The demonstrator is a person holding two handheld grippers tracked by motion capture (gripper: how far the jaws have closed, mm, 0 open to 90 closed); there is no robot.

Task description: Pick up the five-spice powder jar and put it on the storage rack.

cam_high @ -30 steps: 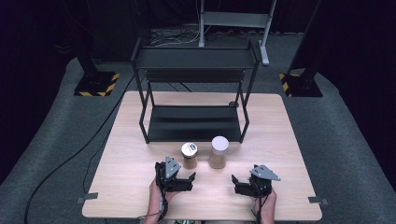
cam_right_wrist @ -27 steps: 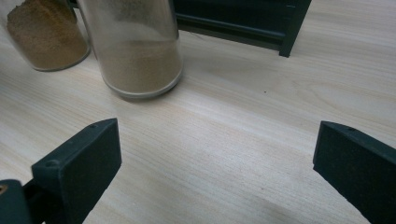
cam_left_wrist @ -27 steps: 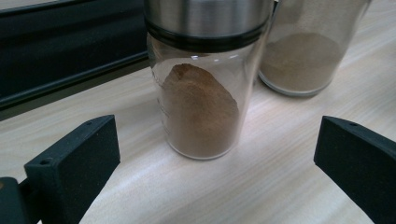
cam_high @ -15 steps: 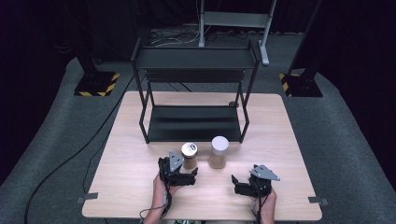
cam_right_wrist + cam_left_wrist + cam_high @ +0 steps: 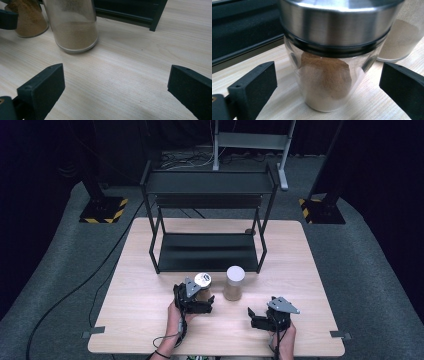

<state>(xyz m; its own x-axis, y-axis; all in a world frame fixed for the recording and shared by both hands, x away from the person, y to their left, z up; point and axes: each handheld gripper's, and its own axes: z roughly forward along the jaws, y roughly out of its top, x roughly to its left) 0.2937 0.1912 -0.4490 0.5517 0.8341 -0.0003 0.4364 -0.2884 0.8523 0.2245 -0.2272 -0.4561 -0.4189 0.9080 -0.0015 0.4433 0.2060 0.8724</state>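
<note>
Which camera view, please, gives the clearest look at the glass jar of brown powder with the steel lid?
The left gripper view: the glass jar of brown powder stands close between open jaws. The high view shows it small; the right gripper view shows its base.

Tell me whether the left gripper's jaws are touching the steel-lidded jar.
Apart. In the left gripper view the steel-lidded jar stands between the left gripper jaws, bare table showing either side.

Surface: light wooden table | On it: black two-tier rack; steel-lidded jar; white-lidded jar; possibly tape tabs at edges
</note>
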